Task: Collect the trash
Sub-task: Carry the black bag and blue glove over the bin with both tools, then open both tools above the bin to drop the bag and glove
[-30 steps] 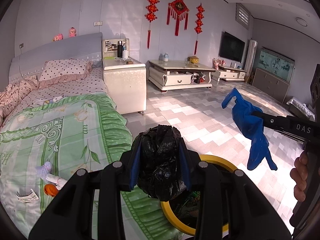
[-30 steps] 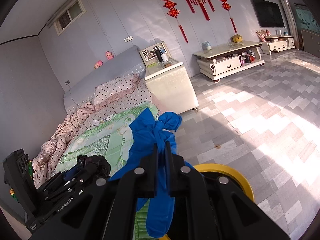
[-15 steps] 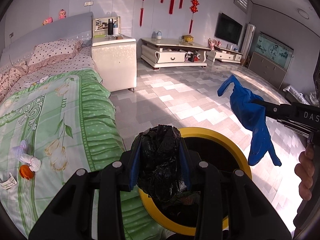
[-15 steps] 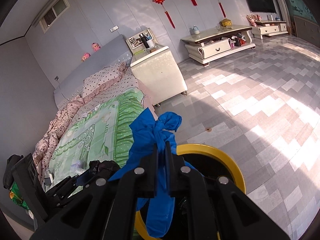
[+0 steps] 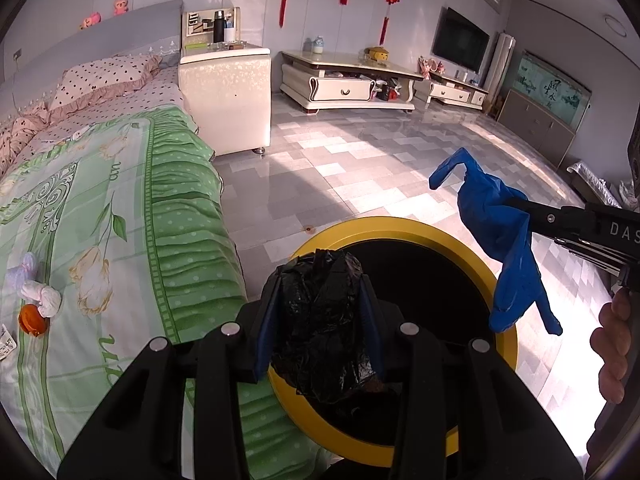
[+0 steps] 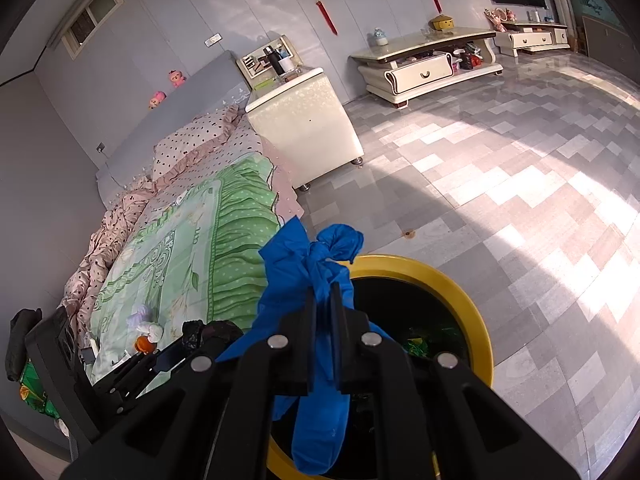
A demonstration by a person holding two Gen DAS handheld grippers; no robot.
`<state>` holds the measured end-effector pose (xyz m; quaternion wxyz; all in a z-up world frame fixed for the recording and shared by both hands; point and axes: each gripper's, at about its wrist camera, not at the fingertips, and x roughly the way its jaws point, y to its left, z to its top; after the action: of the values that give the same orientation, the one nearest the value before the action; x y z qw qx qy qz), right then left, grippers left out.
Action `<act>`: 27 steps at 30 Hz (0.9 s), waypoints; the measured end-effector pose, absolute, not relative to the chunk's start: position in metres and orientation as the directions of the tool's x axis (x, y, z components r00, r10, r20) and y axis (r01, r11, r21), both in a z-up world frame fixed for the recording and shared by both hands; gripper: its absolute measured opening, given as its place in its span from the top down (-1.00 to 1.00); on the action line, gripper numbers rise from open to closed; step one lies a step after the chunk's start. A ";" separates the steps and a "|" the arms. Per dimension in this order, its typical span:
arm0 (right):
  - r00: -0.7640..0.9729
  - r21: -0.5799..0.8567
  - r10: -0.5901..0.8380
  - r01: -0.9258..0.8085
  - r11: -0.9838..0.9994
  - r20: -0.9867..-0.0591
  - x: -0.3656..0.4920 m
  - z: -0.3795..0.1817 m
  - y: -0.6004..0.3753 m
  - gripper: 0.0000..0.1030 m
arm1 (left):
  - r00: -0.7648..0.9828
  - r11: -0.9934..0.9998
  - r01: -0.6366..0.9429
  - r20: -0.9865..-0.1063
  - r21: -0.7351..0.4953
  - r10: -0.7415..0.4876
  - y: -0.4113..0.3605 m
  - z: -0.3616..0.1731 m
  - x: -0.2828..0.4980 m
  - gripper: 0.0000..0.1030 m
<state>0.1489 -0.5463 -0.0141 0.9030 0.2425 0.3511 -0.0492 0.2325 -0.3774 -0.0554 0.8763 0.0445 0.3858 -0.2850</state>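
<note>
Left gripper (image 5: 320, 300): jaws clamped on a crumpled black plastic bag (image 5: 324, 320), the wad filling the gap between the blue pads and bulging out above and below them. It hangs over the near-left rim of the yellow-rimmed bin (image 5: 508, 344), partly above the black opening.

Right gripper (image 6: 324, 300): jaws pressed together on a blue glove (image 6: 312, 264) (knotted at the top, fingers dangling below the jaws). In the left wrist view the glove (image 5: 508, 240) hangs over the bin's right rim, well apart from the black bag; part of a hand (image 5: 612, 344) shows at the frame's right edge.

Bin stands on the floor just beside the edge of the bed (image 5: 120, 216); the green frilled bedspread drapes down next to its rim. The bin's mouth is wide, with some green stuff (image 6: 420, 344) visible low inside.

Still on the bedspread, left of the gripper: a white twisted wad (image 5: 42, 296), an orange round piece (image 5: 32, 319) touching it, a paper scrap at the frame edge.

Floor: grey-and-white patterned tiles (image 5: 360, 168), sunlit, open toward the far wall. A cream bedside cabinet (image 5: 224, 92) stands at the bed's head; a low TV stand (image 5: 348, 84) stands along the far wall.
</note>
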 end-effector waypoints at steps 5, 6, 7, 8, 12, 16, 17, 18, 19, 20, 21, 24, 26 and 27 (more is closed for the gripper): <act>0.748 0.401 0.069 0.274 0.874 -0.661 0.146 -0.014 -0.549 0.88 | 0.540 0.829 0.539 -0.695 -0.148 -0.475 -0.377 -0.052 0.230 0.25; 0.748 0.401 0.069 0.274 0.874 -0.660 0.146 -0.014 -0.549 0.87 | 0.539 0.829 0.539 -0.695 -0.150 -0.476 -0.377 -0.051 0.231 0.23; 0.747 0.402 0.070 0.274 0.873 -0.661 0.145 -0.014 -0.549 0.83 | 0.537 0.827 0.541 -0.695 -0.152 -0.479 -0.377 -0.050 0.230 0.21; 0.746 0.402 0.069 0.276 0.873 -0.662 0.145 -0.014 -0.550 0.79 | 0.538 0.828 0.540 -0.694 -0.152 -0.479 -0.377 -0.050 0.230 0.14; 0.742 0.399 0.056 0.293 0.869 -0.668 0.143 -0.015 -0.553 0.62 | 0.543 0.827 0.540 -0.686 -0.156 -0.484 -0.374 -0.047 0.228 -0.11; 0.741 0.403 0.051 0.305 0.863 -0.669 0.141 -0.015 -0.554 0.39 | 0.548 0.827 0.540 -0.680 -0.158 -0.488 -0.370 -0.043 0.227 -0.22; 0.741 0.403 0.050 0.306 0.863 -0.670 0.141 -0.015 -0.554 0.37 | 0.550 0.828 0.538 -0.678 -0.158 -0.487 -0.368 -0.041 0.227 -0.24; 0.740 0.403 0.048 0.310 0.861 -0.671 0.141 -0.014 -0.554 0.36 | 0.553 0.829 0.536 -0.677 -0.158 -0.486 -0.366 -0.040 0.227 -0.27; 0.739 0.404 0.047 0.312 0.860 -0.672 0.141 -0.014 -0.554 0.35 | 0.556 0.831 0.533 -0.675 -0.159 -0.485 -0.364 -0.039 0.227 -0.28; 0.739 0.406 0.050 0.310 0.860 -0.671 0.141 -0.014 -0.553 0.34 | 0.559 0.833 0.530 -0.673 -0.160 -0.485 -0.360 -0.037 0.227 -0.31; 0.740 0.407 0.052 0.309 0.859 -0.670 0.141 -0.013 -0.552 0.34 | 0.563 0.835 0.526 -0.671 -0.159 -0.483 -0.357 -0.036 0.227 -0.32; 0.744 0.412 0.065 0.292 0.863 -0.665 0.142 -0.009 -0.546 0.33 | 0.579 0.845 0.512 -0.665 -0.153 -0.471 -0.346 -0.030 0.228 -0.36; 0.747 0.408 0.072 0.277 0.870 -0.660 0.143 -0.006 -0.539 0.28 | 0.594 0.855 0.497 -0.660 -0.148 -0.460 -0.336 -0.026 0.229 -0.38; 0.749 0.407 0.076 0.269 0.873 -0.658 0.143 -0.004 -0.536 0.27 | 0.601 0.860 0.488 -0.658 -0.147 -0.454 -0.330 -0.024 0.230 -0.40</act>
<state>0.1435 -0.5359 -0.0038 0.9021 0.2465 0.3501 -0.0535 0.2303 -0.3299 -0.0237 0.8944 0.0240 0.3606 -0.2634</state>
